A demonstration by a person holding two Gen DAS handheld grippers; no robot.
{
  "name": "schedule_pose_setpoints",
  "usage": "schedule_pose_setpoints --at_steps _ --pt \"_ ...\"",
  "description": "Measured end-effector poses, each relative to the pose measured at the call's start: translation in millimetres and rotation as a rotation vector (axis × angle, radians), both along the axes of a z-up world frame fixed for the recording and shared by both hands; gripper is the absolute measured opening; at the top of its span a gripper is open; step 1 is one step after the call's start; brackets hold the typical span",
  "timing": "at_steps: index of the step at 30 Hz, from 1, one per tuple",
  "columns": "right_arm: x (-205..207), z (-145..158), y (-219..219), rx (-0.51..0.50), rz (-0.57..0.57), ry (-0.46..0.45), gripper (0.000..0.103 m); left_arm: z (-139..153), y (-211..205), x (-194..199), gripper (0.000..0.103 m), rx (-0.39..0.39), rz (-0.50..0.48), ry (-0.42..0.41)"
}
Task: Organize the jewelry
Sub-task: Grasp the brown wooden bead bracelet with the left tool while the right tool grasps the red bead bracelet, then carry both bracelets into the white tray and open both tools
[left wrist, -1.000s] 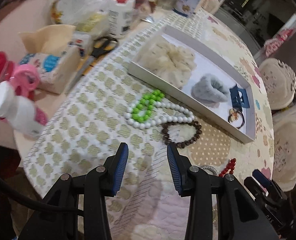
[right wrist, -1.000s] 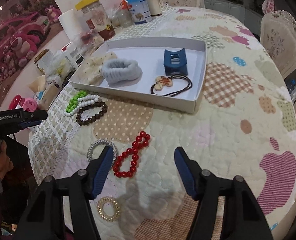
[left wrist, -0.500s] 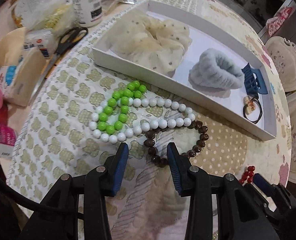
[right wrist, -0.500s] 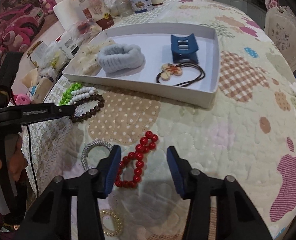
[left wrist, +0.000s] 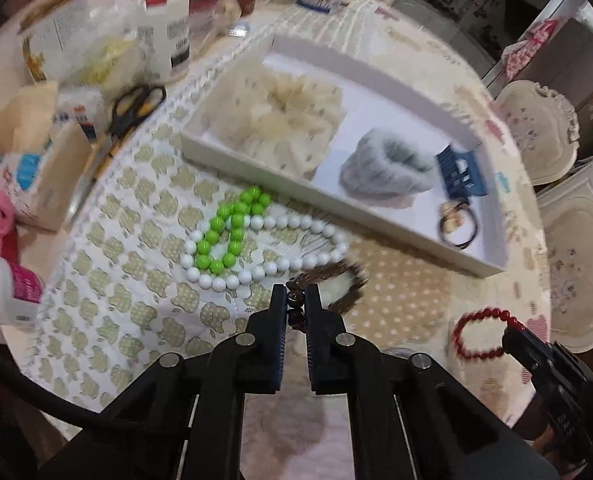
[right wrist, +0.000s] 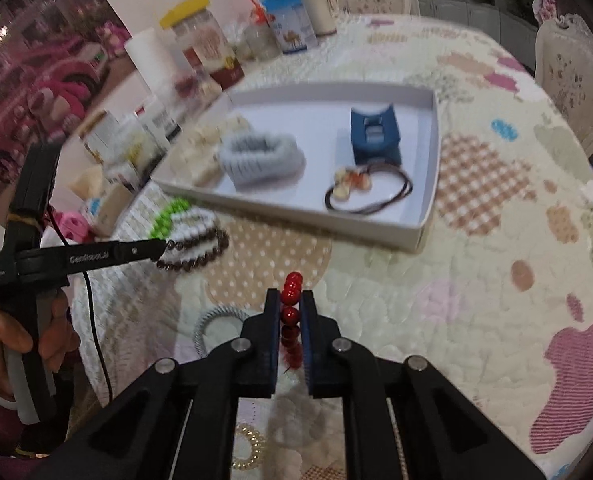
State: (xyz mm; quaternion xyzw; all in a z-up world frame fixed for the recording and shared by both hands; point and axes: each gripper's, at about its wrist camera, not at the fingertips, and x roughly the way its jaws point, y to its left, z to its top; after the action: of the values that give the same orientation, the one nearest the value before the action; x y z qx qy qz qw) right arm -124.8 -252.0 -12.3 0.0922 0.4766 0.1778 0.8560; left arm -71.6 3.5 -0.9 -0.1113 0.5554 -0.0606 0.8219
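Dark wood beads: brown bracelet (left wrist: 323,285) — left gripper (left wrist: 295,300) jaws, wide a second ago, have just closed on its near arc.
Red beads: red bracelet (right wrist: 290,320), mid-tablecloth (right wrist: 476,292), pinched likewise by the right gripper (right wrist: 289,312).
Meaning: both likely ready to lift toward the white tray (right wrist: 426,216).
Long axis: red loop squeezed, running away from the camera — trayward.

left gripper (left wrist: 296,298) jaws just clamped | right gripper (right wrist: 289,304) jaws just clamped

Bright indoor light, motion blur, fisheye edges
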Motion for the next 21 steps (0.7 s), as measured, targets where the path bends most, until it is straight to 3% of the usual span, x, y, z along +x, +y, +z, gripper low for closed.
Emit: schedule_pose_setpoints --at_steps 12,21 --pt "8.5 50.7 -18.3 0.047 -0.002 -0.114 0.009 88.2 -2.6 12.3 0.008 0.031 -0.027 -0.159" --pt "45.4 74.1 -19.3 0.019 -0.001 -0.162 0.009 114.5 -15.0 60.0 0.008 0.101 -0.057 -0.235"
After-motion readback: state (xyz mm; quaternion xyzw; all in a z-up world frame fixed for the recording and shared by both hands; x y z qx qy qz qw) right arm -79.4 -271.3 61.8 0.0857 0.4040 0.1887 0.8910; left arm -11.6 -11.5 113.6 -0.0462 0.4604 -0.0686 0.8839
